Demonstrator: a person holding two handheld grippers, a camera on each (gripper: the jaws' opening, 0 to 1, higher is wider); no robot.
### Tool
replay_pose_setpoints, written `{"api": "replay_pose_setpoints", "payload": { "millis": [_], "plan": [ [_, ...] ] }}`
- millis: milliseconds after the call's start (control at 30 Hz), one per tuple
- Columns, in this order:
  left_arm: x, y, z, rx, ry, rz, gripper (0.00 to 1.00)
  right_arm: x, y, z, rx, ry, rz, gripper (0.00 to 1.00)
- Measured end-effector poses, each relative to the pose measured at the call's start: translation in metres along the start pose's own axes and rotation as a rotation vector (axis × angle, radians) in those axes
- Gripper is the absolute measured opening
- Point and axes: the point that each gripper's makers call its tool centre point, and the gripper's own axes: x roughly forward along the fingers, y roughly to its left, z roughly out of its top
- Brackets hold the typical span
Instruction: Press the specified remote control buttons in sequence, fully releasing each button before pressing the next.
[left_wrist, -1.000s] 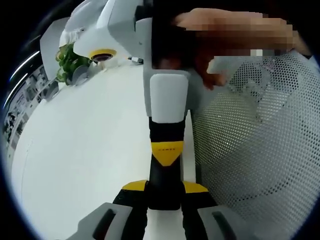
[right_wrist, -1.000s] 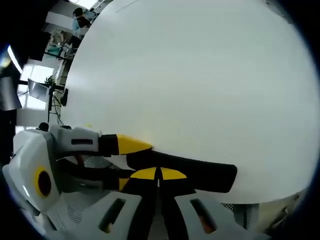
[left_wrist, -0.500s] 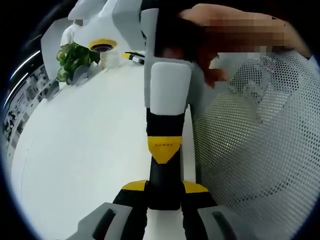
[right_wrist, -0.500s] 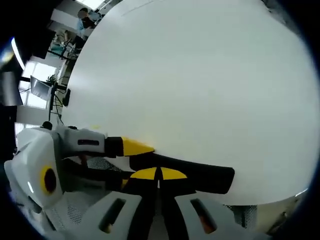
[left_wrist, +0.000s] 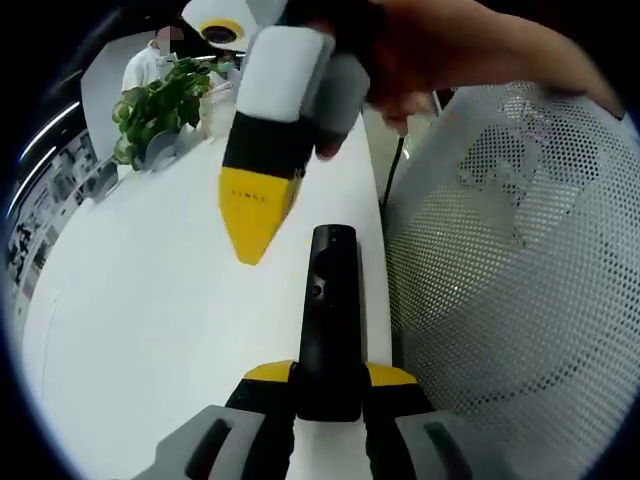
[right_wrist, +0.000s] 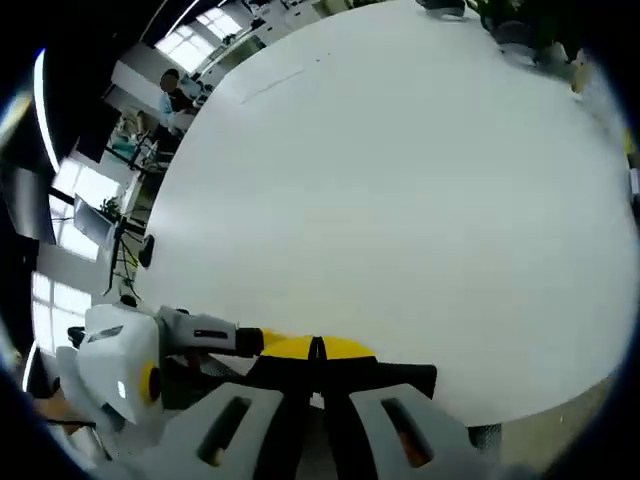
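Now the left tool (left_wrist: 330, 385) clamps the near end of the black remote (left_wrist: 328, 300), which points away over the white desk (left_wrist: 150, 300). Up-left of the remote's tip, the right tool (left_wrist: 255, 215) hangs closed, yellow tip clear of the buttons. A slanted descent could hit two buttons or twist the remote loose. No writing is legible.

Remote (left_wrist: 328, 300) matt black plastic (table (left_wrist: 160, 300) smooth white).
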Motion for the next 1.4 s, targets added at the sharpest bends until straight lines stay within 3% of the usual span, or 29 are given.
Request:
{"api": "replay_pose_setpoints", "payload": {
  "millis": [100,167,333,433,700,867,933,1100,1233,1400],
  "plan": [
    [0.0,0.0,0.0,0.001,0.0,0.0,0.25,-0.009,0.008,0.015,-0.038,-0.09,0.009,0.0],
    [-0.001,0.0,0.0,0.001,0.0,0.0,0.25,-0.02,0.012,0.029,-0.085,-0.191,0.003,0.0],
    [0.0,0.0,0.0,0.003,-0.001,0.0,0.25,-0.048,0.022,0.044,-0.185,-0.305,-0.004,0.0],
    [0.0,-0.001,0.0,0.003,-0.001,0.0,0.25,-0.076,0.025,0.057,-0.286,-0.435,-0.067,0.0],
    [0.0,-0.001,0.0,0.003,-0.001,0.0,0.25,-0.124,0.036,0.069,-0.315,-0.604,-0.091,0.02],
    [0.0,-0.001,0.0,0.002,-0.003,0.0,0.25,-0.149,0.045,0.068,-0.33,-0.68,-0.018,0.19],
    [0.0,0.0,0.0,0.002,-0.003,0.001,0.25,-0.155,0.044,0.066,-0.334,-0.685,-0.02,0.24],
    [0.0,0.0,0.0,0.001,-0.003,0.001,0.25,-0.173,0.034,0.063,-0.387,-0.753,-0.107,0.39],
    [0.0,0.0,0.001,0.001,-0.003,0.001,0.25,-0.179,0.03,0.057,-0.409,-0.789,-0.143,0.62],
    [0.0,0.0,0.001,0.003,-0.004,0.001,0.25,-0.185,0.01,0.053,-0.454,-0.827,-0.308,0.98]
  ]
}}
